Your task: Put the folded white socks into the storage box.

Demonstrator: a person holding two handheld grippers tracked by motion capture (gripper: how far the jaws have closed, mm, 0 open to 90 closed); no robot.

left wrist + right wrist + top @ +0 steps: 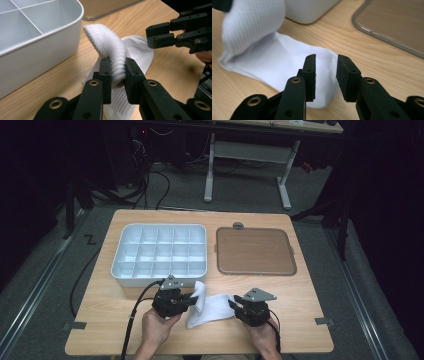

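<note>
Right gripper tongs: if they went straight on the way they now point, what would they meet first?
Most likely the white sock: the open right gripper tongs point at its near end on the table, nothing between them. Beyond it lie the left gripper and the white tray. Depth is hard to judge.

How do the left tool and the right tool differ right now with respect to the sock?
The left tool is clamped on the ribbed cuff of the white sock, lifting that end off the table; the right tool grips nothing, its jaws standing apart over the flat toe end. The left sits close to the white divided tray, the right nearer the brown lid. Both are black, hand-held and point at the sock.
</note>
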